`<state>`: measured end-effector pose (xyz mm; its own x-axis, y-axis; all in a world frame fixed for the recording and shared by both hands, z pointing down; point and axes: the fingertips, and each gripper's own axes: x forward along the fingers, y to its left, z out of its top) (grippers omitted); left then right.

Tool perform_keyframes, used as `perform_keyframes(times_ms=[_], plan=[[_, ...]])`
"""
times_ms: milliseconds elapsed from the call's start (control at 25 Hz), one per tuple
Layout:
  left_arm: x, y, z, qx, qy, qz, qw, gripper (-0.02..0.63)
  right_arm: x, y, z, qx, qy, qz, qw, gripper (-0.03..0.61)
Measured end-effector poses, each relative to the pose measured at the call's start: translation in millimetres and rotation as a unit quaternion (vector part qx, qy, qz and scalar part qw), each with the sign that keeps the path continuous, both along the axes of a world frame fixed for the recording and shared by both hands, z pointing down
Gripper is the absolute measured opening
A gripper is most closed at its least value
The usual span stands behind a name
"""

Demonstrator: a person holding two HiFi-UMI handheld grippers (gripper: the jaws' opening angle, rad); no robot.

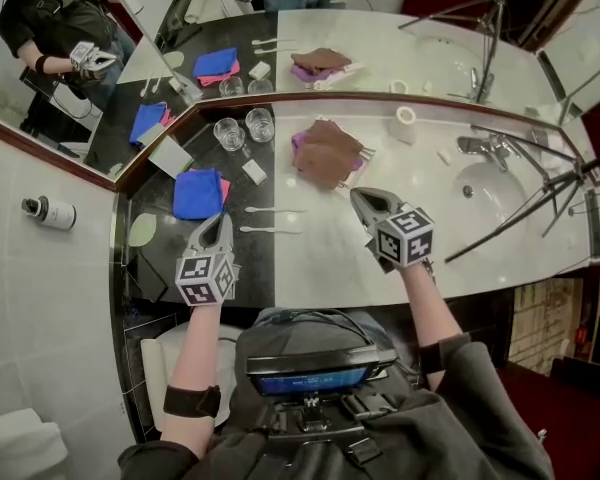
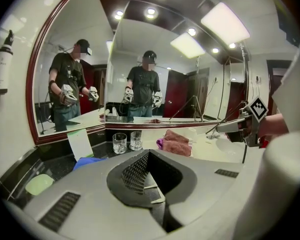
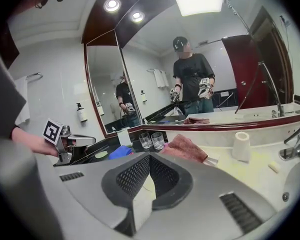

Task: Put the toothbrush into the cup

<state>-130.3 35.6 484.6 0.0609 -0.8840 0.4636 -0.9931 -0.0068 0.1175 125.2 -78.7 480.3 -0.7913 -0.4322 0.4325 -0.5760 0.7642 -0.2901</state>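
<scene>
so both grippers were hanging over the front of the surface [image 1: 320,260] at this point. the left gripper [image 1: 218,220] was closed all the way with nothing in it, over the dark part of the surface. the right gripper [image 1: 358,196] was closed and empty too, over the white marble part, just in front of the brown towel [image 1: 328,153].

the two toothbrushes [image 1: 273,210] were lying flat on the surface, one behind the other, both running left to right. they sat between the two grippers, about where the dark half meets the white half. the nearer one was just beside the left gripper's tip but not touching it as far as i could tell. neither was in a glass.

the two glasses [image 1: 229,133] stood upright side by side at the back of the dark part, close to the mirror [image 1: 430,28], and both looked empty. a blue cloth [image 1: 198,193] lay between them and the left gripper, with a bit of pink poking out under it. a small white box [image 1: 252,171] sat near the cloth's far right corner.

off to the right were a small white cylinder [image 1: 406,123] by the mirror, the tap [image 1: 483,146] and the sink [image 1: 500,200]. tripod [image 1: 525,213] legs reached across the sink.
</scene>
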Motion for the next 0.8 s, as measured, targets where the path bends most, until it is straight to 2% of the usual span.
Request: perform_keyframes(times_ms=[400,640,800], plan=[[18,-4,4,-0.01,-0.009,-0.005,0.9999,0.0,9,-6,6,-0.004,-0.002,-0.014,1.0,0.017],[24,-2,10,-0.033,-0.014,-0.014,0.9993,0.0,6,-10,8,-0.003,-0.009,-0.031,0.999,0.017],[32,4,23,-0.061,0.015,-0.038,0.9973,0.017,-3,-9,14,-0.005,-0.01,-0.054,0.998,0.017]])
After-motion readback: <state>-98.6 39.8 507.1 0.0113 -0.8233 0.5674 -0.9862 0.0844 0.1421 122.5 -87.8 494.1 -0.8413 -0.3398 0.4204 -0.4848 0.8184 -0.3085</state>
